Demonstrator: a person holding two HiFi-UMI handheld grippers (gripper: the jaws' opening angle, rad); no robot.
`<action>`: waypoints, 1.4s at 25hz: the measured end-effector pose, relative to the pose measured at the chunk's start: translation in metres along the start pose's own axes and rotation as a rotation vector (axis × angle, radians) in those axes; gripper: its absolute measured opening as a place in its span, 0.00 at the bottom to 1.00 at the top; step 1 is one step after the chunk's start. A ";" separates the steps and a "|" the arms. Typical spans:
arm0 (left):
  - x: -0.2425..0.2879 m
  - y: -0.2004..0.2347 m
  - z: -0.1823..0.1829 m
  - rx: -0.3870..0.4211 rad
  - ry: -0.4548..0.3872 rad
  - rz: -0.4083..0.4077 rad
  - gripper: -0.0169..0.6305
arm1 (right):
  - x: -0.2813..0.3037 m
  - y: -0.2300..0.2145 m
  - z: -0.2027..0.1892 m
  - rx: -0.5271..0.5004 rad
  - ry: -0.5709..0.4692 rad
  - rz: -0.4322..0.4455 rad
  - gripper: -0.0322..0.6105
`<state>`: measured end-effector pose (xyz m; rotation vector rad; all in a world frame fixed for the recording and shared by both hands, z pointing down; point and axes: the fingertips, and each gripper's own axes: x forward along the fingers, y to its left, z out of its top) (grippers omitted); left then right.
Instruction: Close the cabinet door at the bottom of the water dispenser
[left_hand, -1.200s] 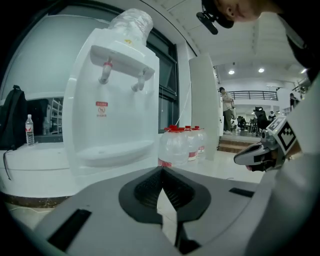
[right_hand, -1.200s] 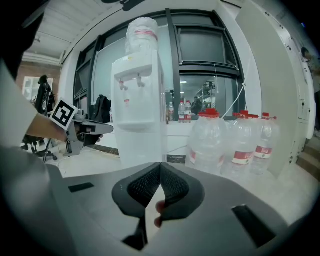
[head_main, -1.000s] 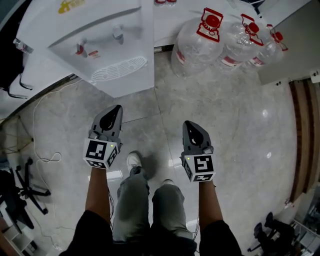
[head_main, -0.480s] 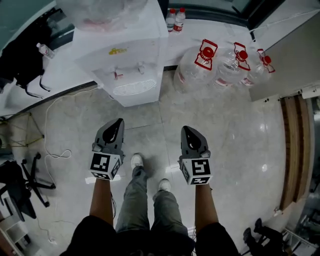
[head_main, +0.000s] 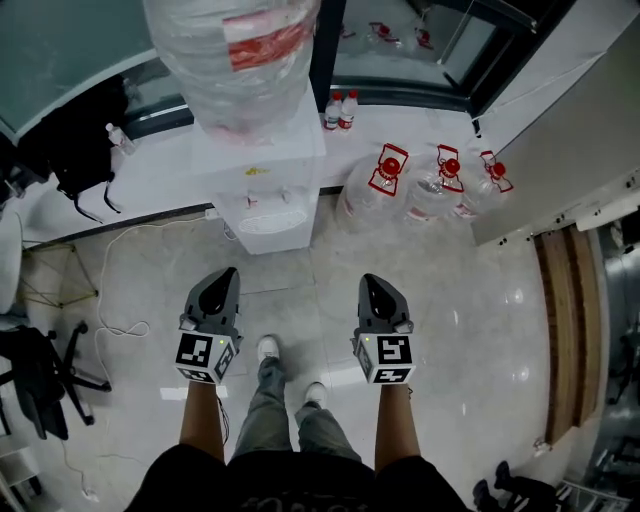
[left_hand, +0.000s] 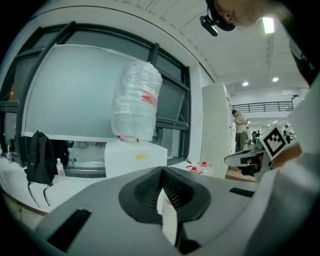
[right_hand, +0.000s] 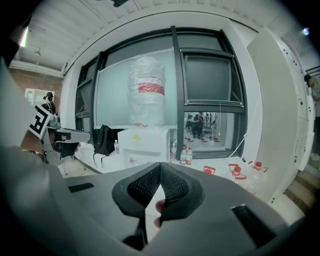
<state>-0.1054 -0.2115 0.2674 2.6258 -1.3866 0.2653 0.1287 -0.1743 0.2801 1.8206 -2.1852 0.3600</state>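
Observation:
The white water dispenser (head_main: 268, 190) stands against the window ledge with a large plastic-wrapped bottle (head_main: 235, 60) on top. Its taps and drip grille (head_main: 272, 222) show from above; the bottom cabinet door is hidden in every view. My left gripper (head_main: 225, 272) and right gripper (head_main: 368, 280) are held side by side above the floor, well short of the dispenser, both shut with nothing in them. In the left gripper view the dispenser (left_hand: 135, 157) rises behind the shut left gripper (left_hand: 161, 170). The right gripper view shows the dispenser (right_hand: 145, 142) beyond the right gripper (right_hand: 160, 165).
Several big water jugs (head_main: 420, 185) with red caps lie on the floor right of the dispenser. Two small bottles (head_main: 340, 108) stand on the ledge. A black backpack (head_main: 75, 140), a white cable (head_main: 110, 300) and a chair base (head_main: 40, 375) are at left. A wooden strip (head_main: 565, 320) runs at right.
The person has stood up: both grippers rose together, the dispenser now looks smaller and farther, and the bottle on its top has come into the head view.

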 end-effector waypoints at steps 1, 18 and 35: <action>-0.007 -0.001 0.010 -0.006 -0.006 0.010 0.05 | -0.008 0.003 0.011 -0.001 -0.007 0.004 0.07; -0.108 -0.029 0.112 -0.010 -0.099 0.125 0.05 | -0.106 0.029 0.083 -0.068 -0.047 0.051 0.07; -0.174 -0.068 0.150 0.023 -0.146 0.152 0.05 | -0.172 0.038 0.112 -0.103 -0.137 0.087 0.07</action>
